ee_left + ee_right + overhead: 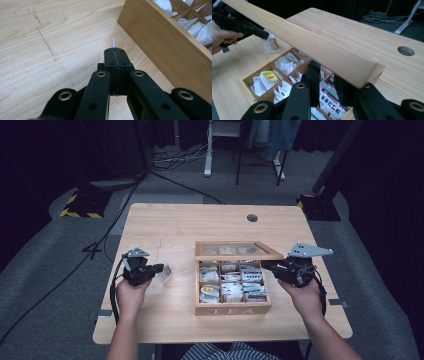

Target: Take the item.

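While the box stands open at mid-table, the entries run as follows.

Table [165,227]: pale wood, with a round hole [252,218] near its far edge.
Box [233,309]: wooden, lettered "TEA" on the front wall, divided into a grid of compartments.
Contents: tea bags [269,76] in paper sachets, white for the most part, one with a yellow label; printed green-and-white packets [331,97] in the right-hand compartments.
Lid [235,251]: glazed, wood-framed, raised behind the compartments.
Left gripper [161,268]: just left of the box, jaws pressed together on a single sachet [165,273]; in the left gripper view a thin white edge of it [114,42] stands out past the tips.
Right gripper [267,265]: at the lid's right end, jaws narrowly parted on either side of the lid's frame [362,71]; whether they pinch it, I cannot tell.
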A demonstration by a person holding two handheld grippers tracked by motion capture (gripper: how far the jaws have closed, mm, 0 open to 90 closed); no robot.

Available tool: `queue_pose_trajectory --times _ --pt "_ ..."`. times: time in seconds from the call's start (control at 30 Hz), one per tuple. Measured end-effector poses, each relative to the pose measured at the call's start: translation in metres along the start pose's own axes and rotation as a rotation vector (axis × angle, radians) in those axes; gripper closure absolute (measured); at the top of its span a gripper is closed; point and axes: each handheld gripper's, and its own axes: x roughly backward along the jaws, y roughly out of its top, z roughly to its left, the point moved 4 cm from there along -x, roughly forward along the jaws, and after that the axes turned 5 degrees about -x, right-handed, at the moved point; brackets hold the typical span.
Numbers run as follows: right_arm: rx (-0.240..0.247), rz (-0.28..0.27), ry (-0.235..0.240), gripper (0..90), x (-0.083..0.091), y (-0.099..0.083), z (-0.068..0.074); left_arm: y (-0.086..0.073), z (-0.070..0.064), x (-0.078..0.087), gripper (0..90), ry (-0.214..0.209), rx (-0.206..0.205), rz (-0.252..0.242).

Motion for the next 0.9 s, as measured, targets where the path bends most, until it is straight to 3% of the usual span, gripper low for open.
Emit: queue_pose_trajectory --times 0.1,0.2,0.4,0.53,0.73,0.9 --pt "0.001 0.001 0.000 74.5 0.000 0.000 0.000 -0.001 0.002 -0.002 88.9 0.007 0.002 0.002" --pt "0.001 0.001 0.000 74.5 0.000 0.000 0.000 -0.002 0.004 -0.002 82.1 0.030 0.006 0.007" --pt "0.001 0.001 0.000 74.4 0.000 0.000 0.000 -0.002 0.010 -0.002 55.0 0.073 0.046 -0.003" --pt "0.001 0.001 0.000 74.3 0.000 0.000 0.000 -0.002 0.013 0.001 43.8 0.083 0.068 -0.018" --pt "0.001 0.002 0.001 74.2 0.000 0.000 0.000 0.001 0.009 0.006 39.2 0.076 0.060 -0.022" --pt "0.003 0.001 0.005 74.0 0.000 0.000 0.000 0.006 -0.006 0.013 39.0 0.070 0.014 -0.011"
